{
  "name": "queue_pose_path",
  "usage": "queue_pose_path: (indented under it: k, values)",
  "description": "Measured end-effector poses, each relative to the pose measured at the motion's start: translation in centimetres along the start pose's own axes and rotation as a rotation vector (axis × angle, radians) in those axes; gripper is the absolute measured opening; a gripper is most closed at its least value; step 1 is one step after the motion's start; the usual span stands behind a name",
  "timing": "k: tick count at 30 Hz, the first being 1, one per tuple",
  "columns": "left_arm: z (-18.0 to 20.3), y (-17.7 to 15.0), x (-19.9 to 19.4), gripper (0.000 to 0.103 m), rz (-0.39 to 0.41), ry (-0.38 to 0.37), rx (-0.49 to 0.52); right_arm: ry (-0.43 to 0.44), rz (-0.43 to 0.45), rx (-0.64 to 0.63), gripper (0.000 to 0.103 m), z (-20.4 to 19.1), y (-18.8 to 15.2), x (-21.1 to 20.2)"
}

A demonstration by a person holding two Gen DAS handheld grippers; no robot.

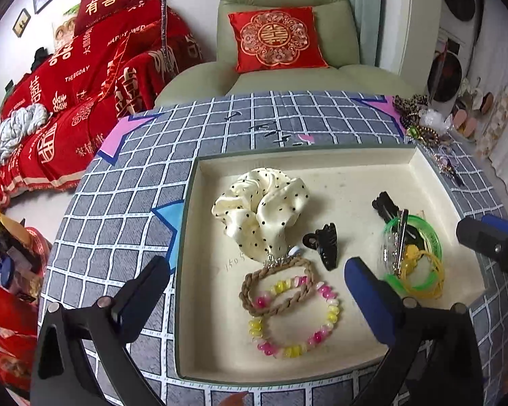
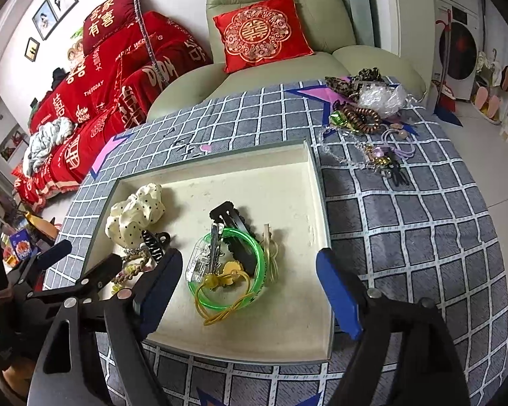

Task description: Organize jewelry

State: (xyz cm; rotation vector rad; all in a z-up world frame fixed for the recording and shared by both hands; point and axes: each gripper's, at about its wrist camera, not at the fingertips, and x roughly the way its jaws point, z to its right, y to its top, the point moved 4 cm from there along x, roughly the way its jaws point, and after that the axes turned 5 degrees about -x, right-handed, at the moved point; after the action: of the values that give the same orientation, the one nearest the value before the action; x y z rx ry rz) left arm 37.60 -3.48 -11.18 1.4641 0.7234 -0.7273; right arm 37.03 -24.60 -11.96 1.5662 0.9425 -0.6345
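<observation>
A cream tray (image 1: 321,169) (image 2: 220,169) lies on the checked tablecloth. In it are a cream dotted scrunchie (image 1: 264,203) (image 2: 135,213), a black claw clip (image 1: 323,245) (image 2: 155,242), a brown braided hair tie (image 1: 277,287), a pink and yellow bead bracelet (image 1: 298,324), a green bangle (image 1: 423,237) (image 2: 254,257) and black hair clips (image 1: 386,204) (image 2: 233,226). My left gripper (image 1: 257,287) is open and empty above the bracelet. My right gripper (image 2: 250,280) is open and empty above the bangle.
A pile of loose jewelry and hair ties (image 2: 365,111) (image 1: 420,121) lies on the cloth right of the tray's far corner. A green armchair with a red cushion (image 1: 274,39) stands beyond the table. A red-covered sofa (image 1: 67,101) is at the left.
</observation>
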Motion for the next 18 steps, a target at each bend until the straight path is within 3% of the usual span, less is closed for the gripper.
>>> queue_pose_path:
  k: [3,6,7,11,18]
  values:
    - [0.0,-0.2,1.1,0.103,0.006,0.015,0.0,-0.005,-0.005,-0.011,0.095,-0.1,0.0,0.0]
    - [-0.2,-0.5,2.0,0.103,0.014,0.033,-0.01,-0.011,-0.012,-0.024,0.097,-0.2,-0.3,0.1]
    - [-0.3,-0.5,2.0,0.103,0.015,0.037,-0.011,-0.008,-0.012,-0.02,0.103,-0.2,-0.4,0.2]
    - [-0.5,-0.9,2.8,0.103,0.025,0.048,0.0,0.001,0.002,0.001,0.103,0.0,-1.1,-0.3]
    - [-1.1,-2.4,2.7,0.103,0.005,0.03,-0.007,-0.037,-0.098,-0.043,0.103,-0.6,-2.8,-0.7]
